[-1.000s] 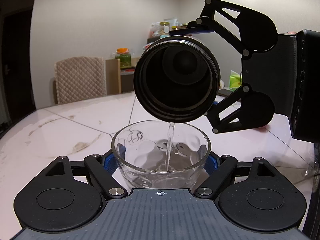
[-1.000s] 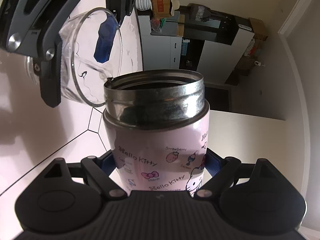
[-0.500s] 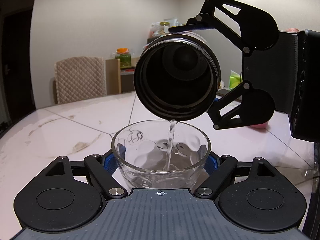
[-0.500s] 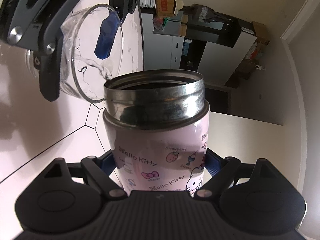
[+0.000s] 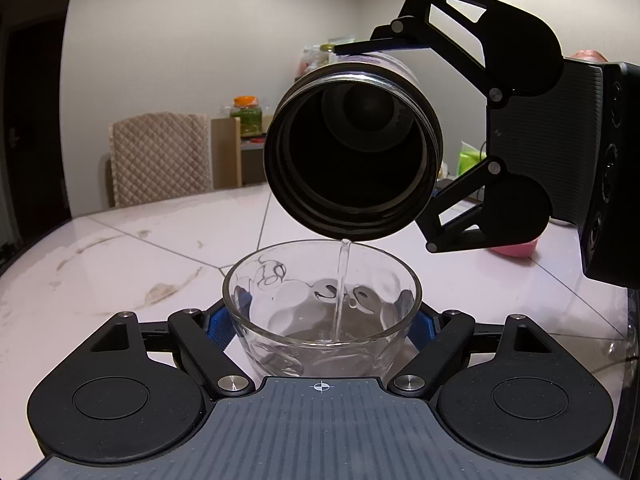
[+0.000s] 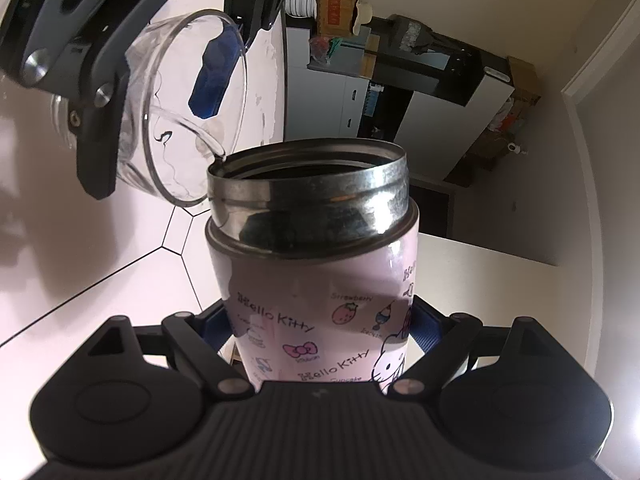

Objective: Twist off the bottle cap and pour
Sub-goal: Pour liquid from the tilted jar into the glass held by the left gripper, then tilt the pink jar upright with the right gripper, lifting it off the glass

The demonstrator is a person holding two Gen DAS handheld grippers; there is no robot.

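Right tool [image 6: 320,340] pinches the tipped bottle [image 6: 316,280] above the glass bowl [image 5: 322,312], pinched by the left tool [image 5: 322,324] over the desk [image 5: 120,256]. Best tip slowly, keeping the water [image 5: 340,284] inside.

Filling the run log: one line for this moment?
phase: pouring | right tongs: bottle tilted, uncapped | left tongs: glass bowl | water stream entering bowl

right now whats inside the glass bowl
A shallow pool of clear water lies in the glass bowl, fed by a thin stream falling from the tilted bottle. The bowl's very bottom is hidden behind the left tool.
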